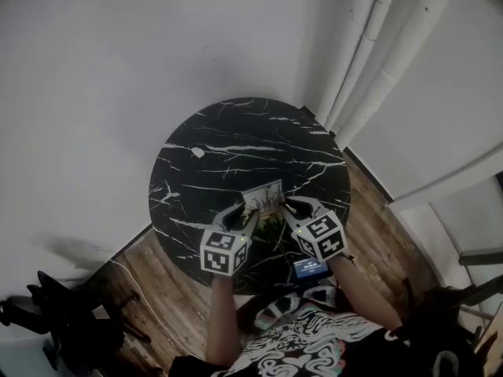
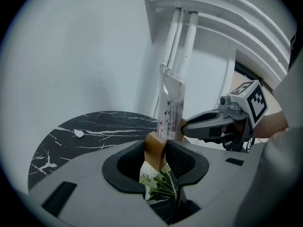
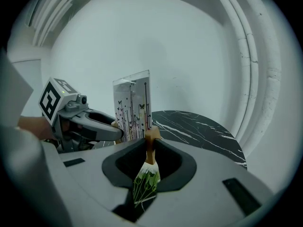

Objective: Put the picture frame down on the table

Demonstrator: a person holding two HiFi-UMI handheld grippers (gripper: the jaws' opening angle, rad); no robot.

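The picture frame is held between the left gripper and the right gripper over the near part of the round black table, on which a white scrap is seen.

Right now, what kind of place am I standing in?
Likely a corner of a home or small studio room: a round black marble-look table stands on a wood plank floor, close to plain white walls.

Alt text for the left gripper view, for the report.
The left gripper is shut on the wooden end of an upright picture frame; the right gripper grips its other end. A round black marble table lies beyond, white wall behind.
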